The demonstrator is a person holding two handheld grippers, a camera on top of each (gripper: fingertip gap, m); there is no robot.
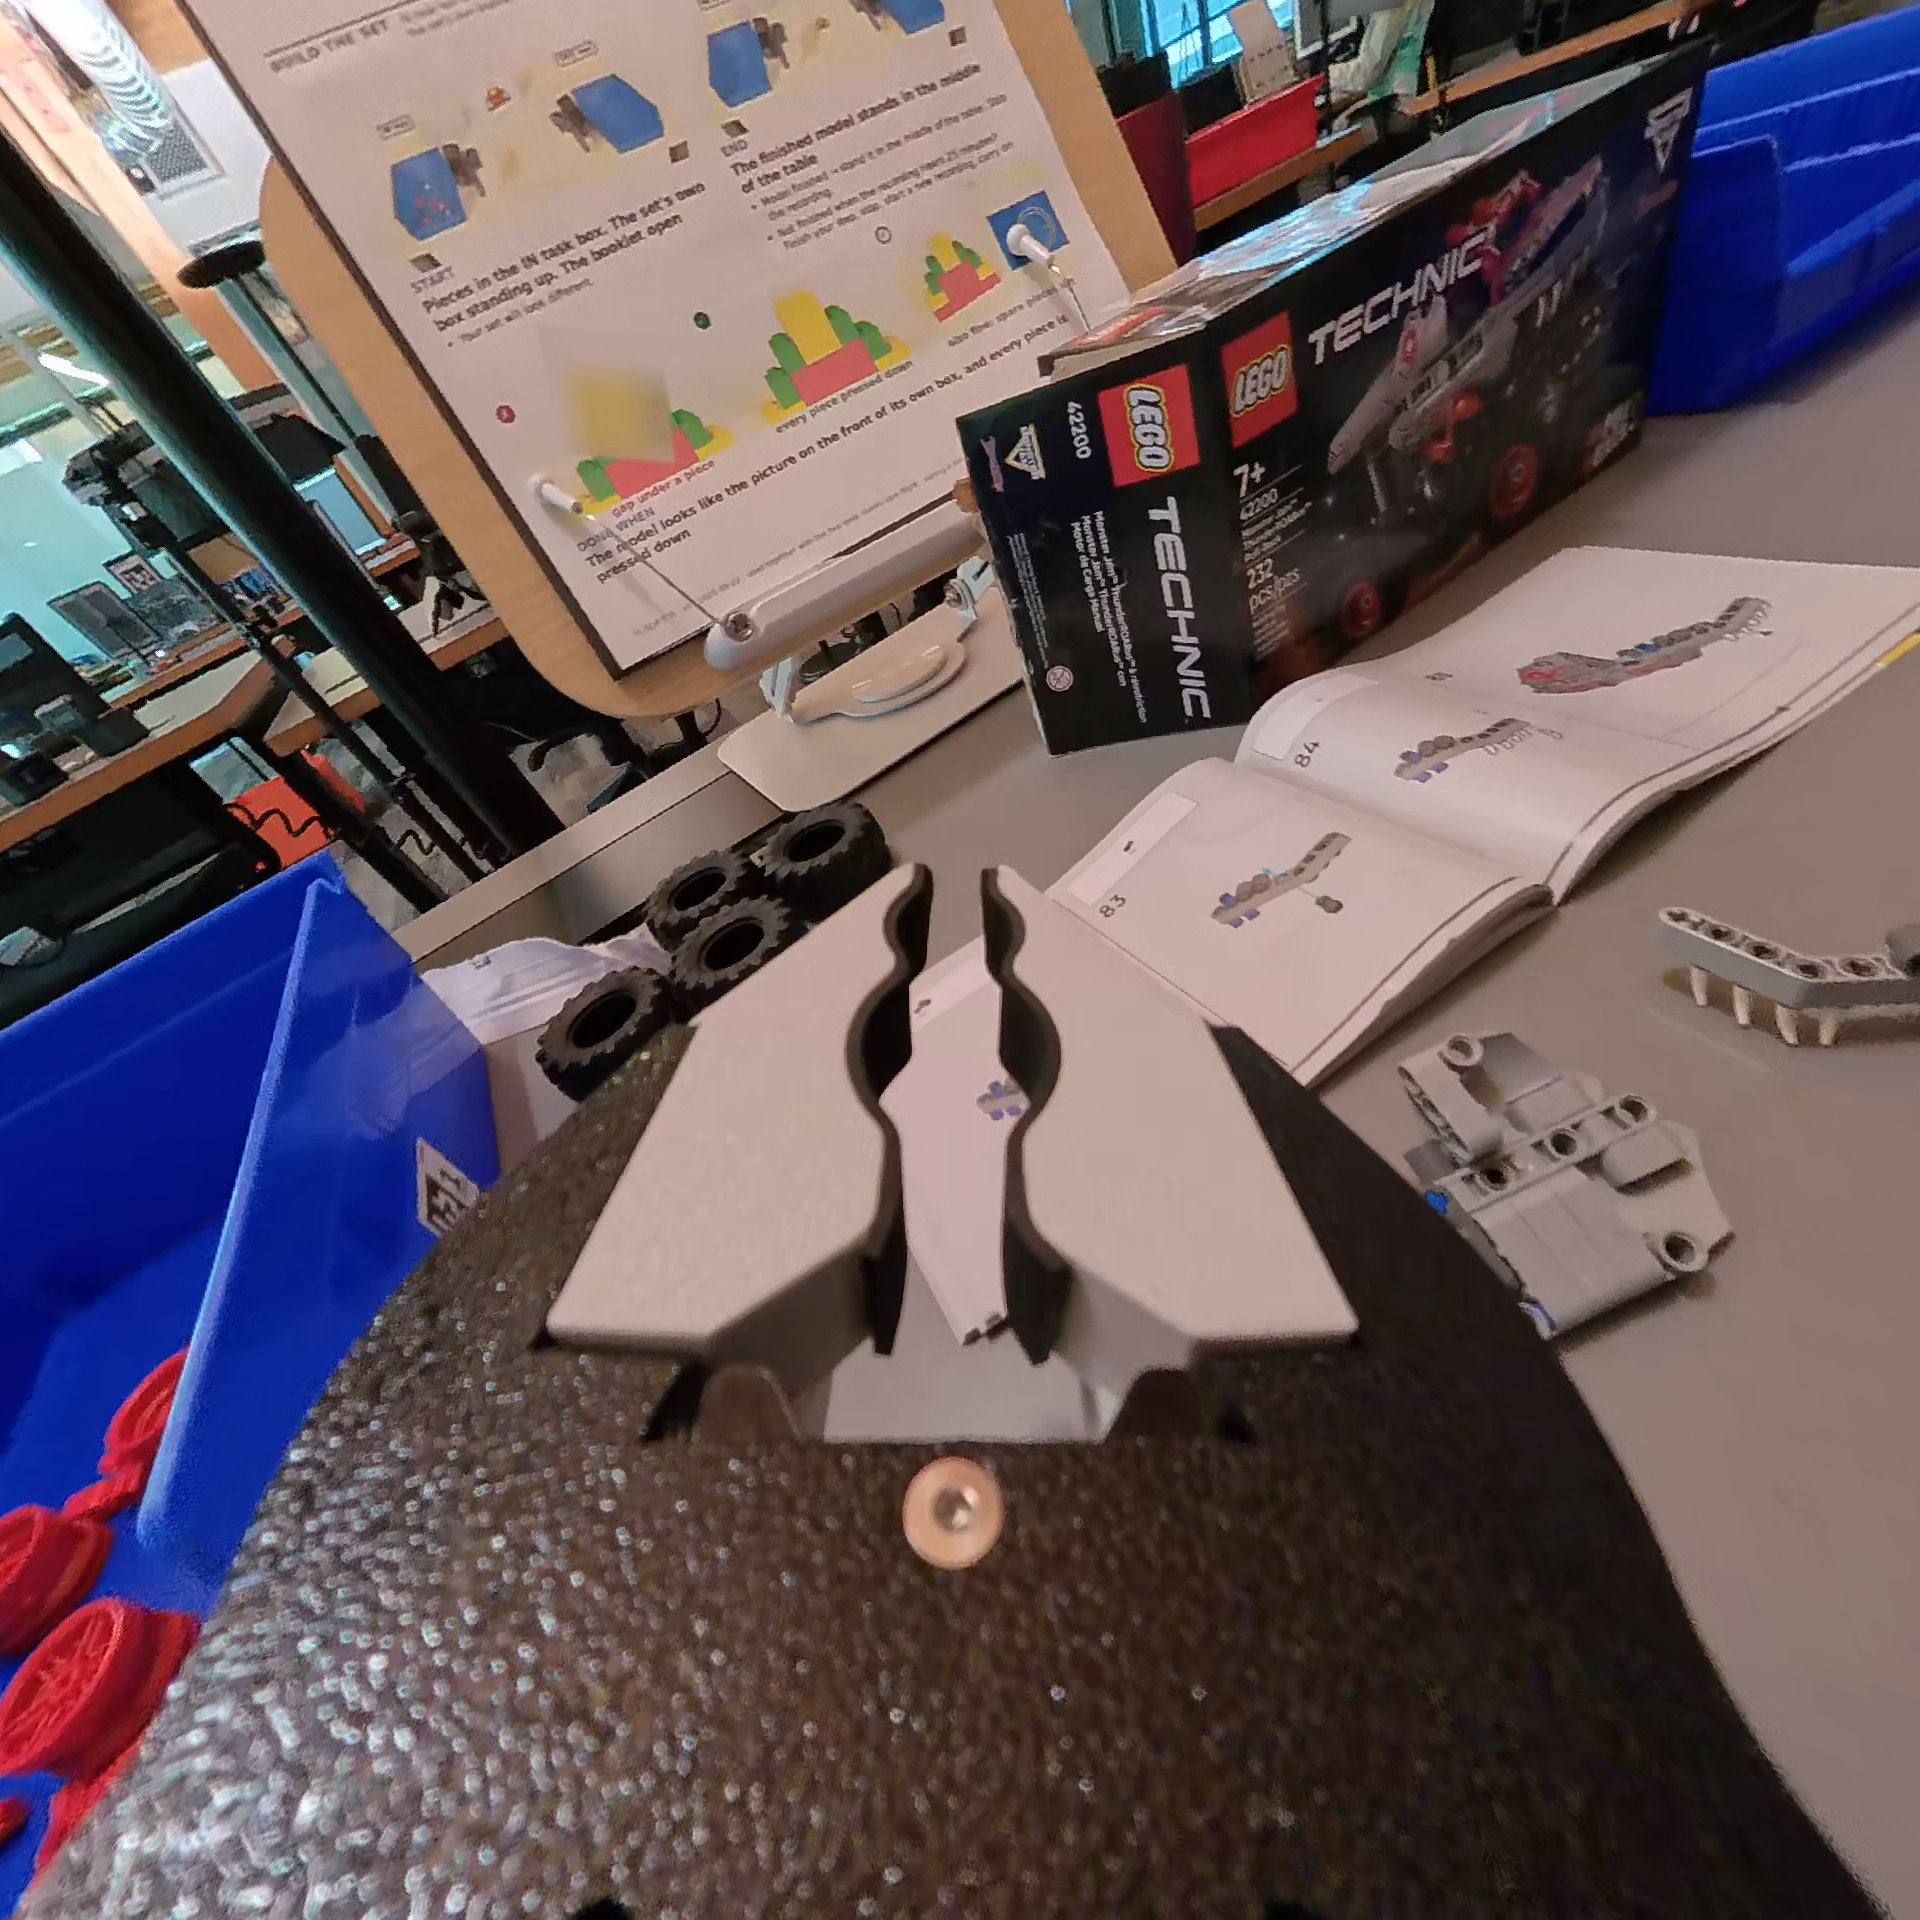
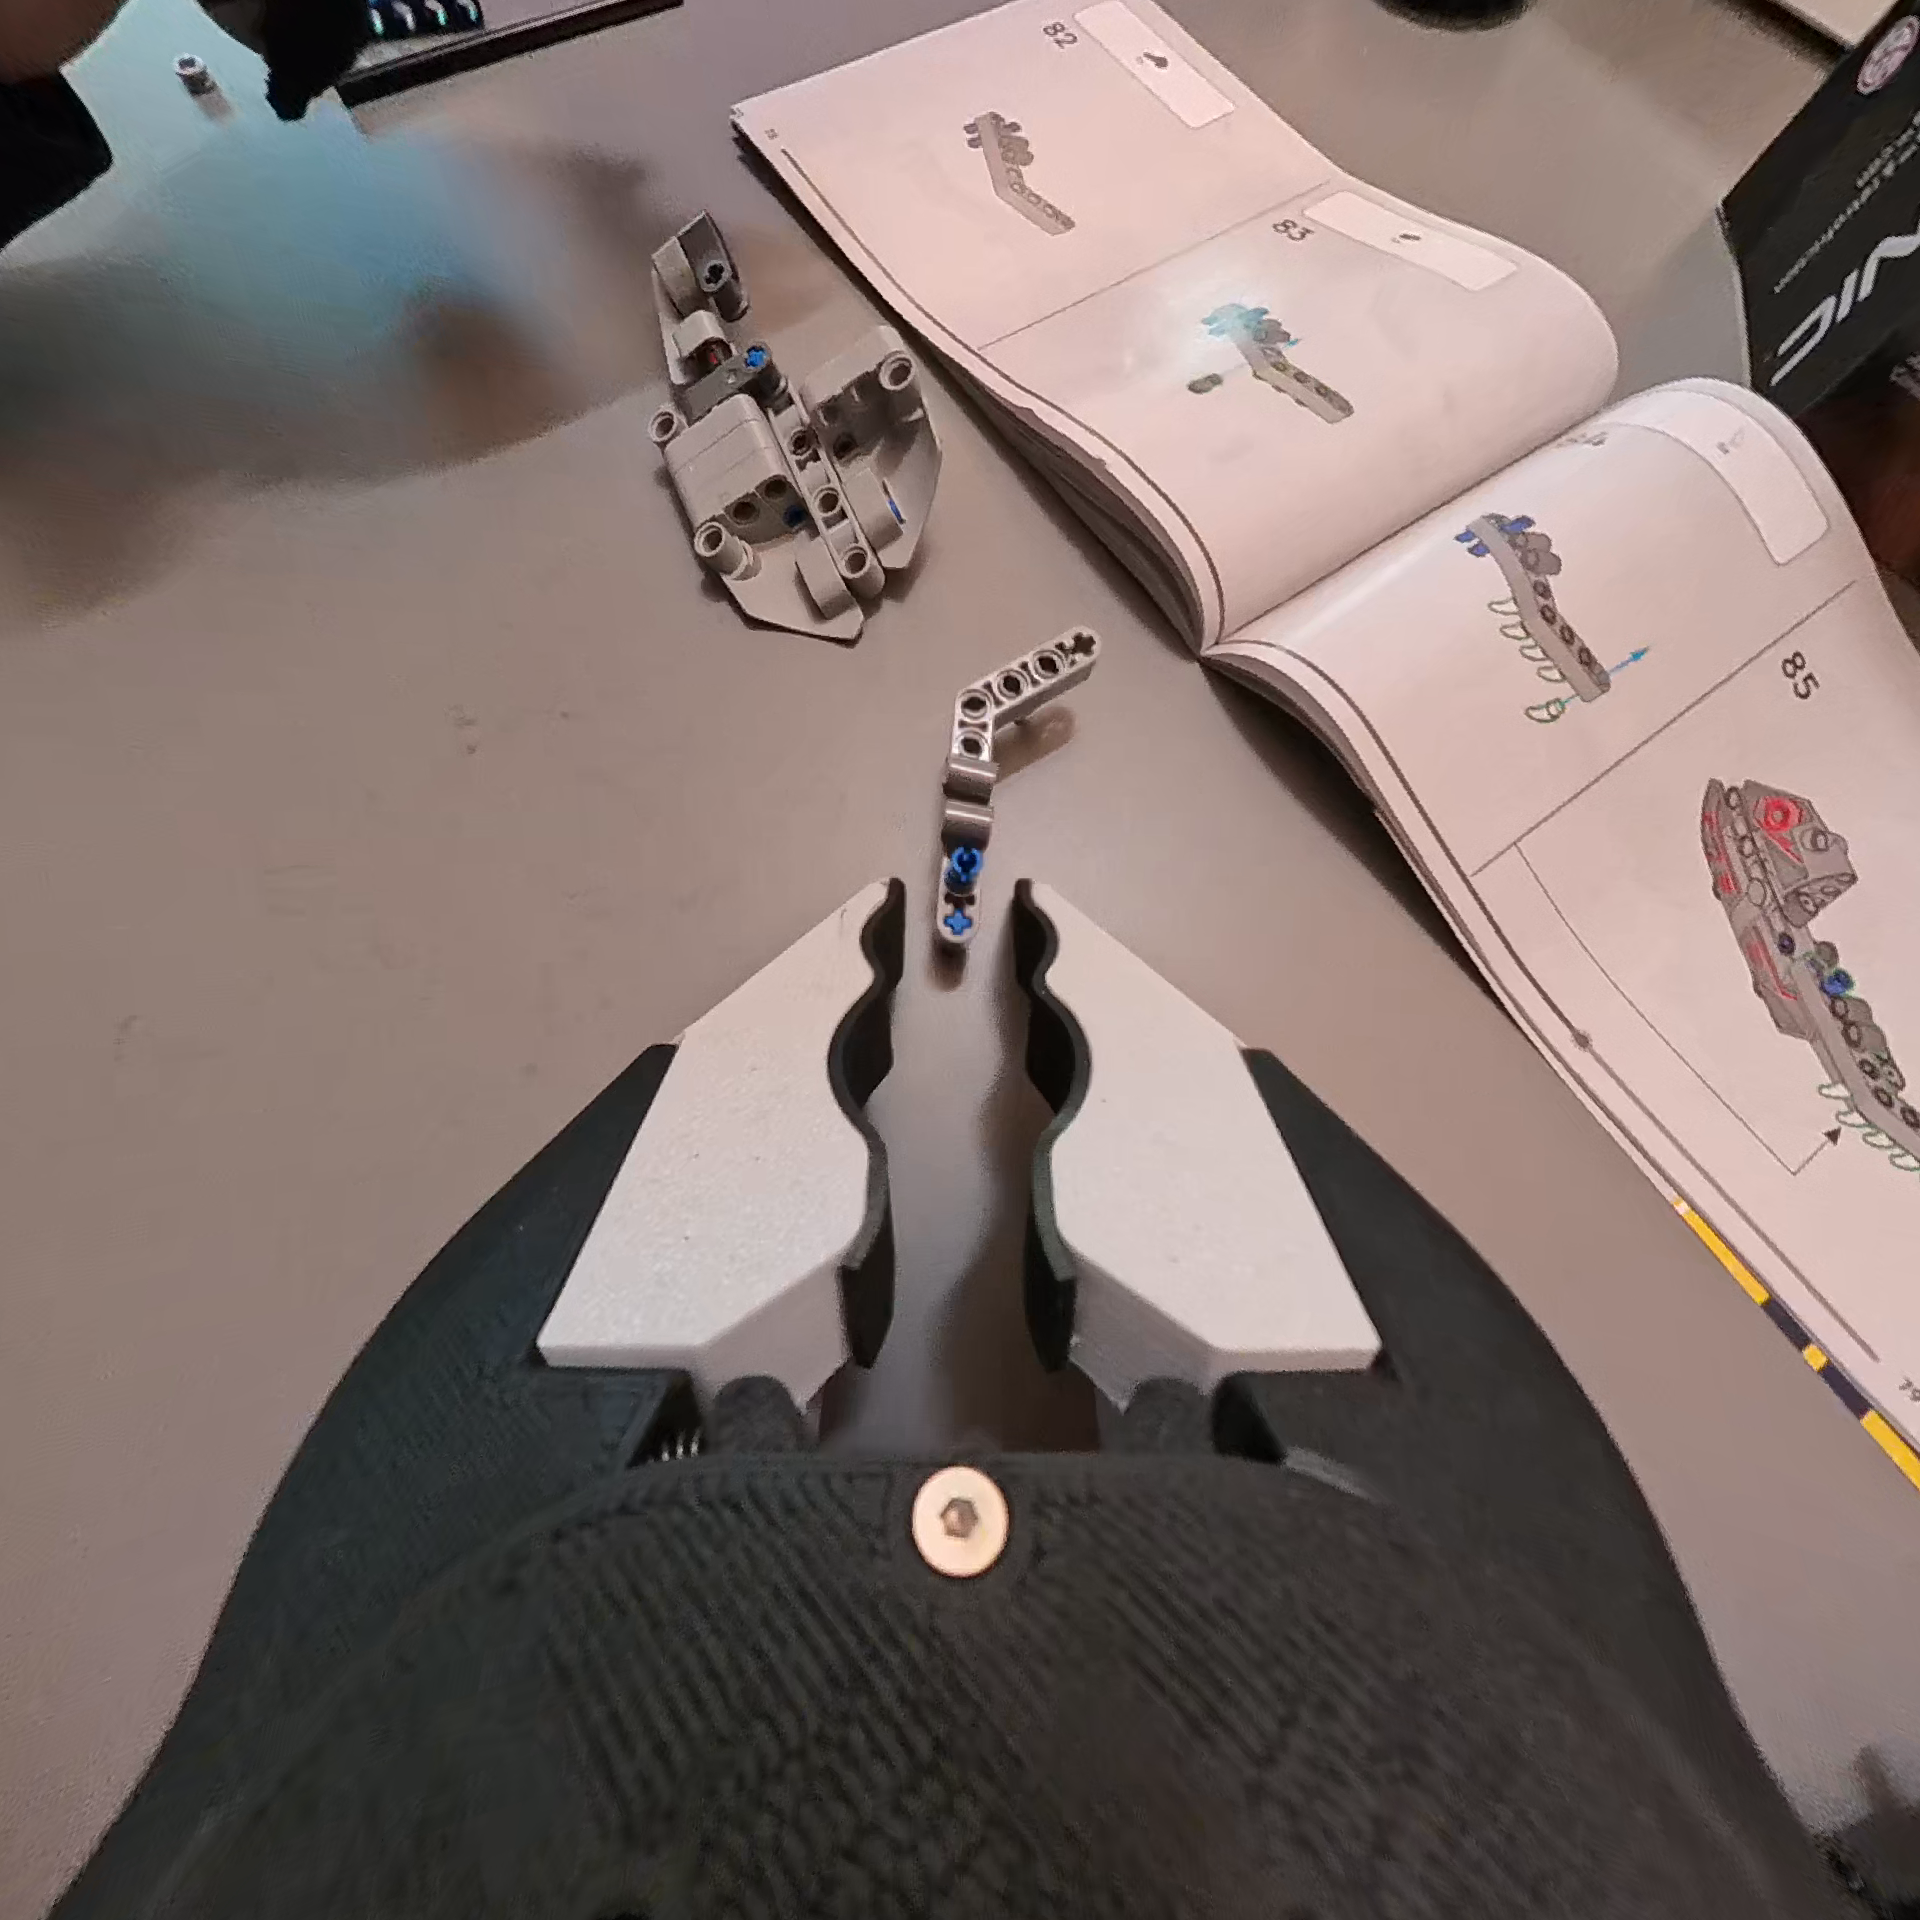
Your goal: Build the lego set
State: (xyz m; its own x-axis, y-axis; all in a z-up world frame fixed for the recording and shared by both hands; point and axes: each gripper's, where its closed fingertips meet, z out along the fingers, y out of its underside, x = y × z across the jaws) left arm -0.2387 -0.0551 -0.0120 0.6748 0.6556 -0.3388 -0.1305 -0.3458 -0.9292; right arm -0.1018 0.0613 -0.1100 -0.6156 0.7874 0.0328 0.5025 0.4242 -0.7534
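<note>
My right gripper (image 2: 956, 902) is open just above the grey table (image 2: 364, 935). The near end of a grey bent beam (image 2: 974, 743) with blue pins lies between its fingertips, with a gap on each side. The beam also shows in the left wrist view (image 1: 1787, 971), with a row of pale teeth under it. A grey sub-assembly (image 2: 774, 473) lies further out to the left, also seen in the left wrist view (image 1: 1558, 1174). My left gripper (image 1: 956, 899) is open and empty, held above the table in front of the open booklet (image 1: 1455, 790).
Several black tyres (image 1: 727, 935) lie next to a blue bin (image 1: 156, 1195) holding red wheels (image 1: 62, 1662). The set's box (image 1: 1299, 499) and an instruction board (image 1: 675, 260) stand behind. The booklet (image 2: 1351, 436) lies right of my right gripper. A small grey piece (image 2: 192, 73) lies far left.
</note>
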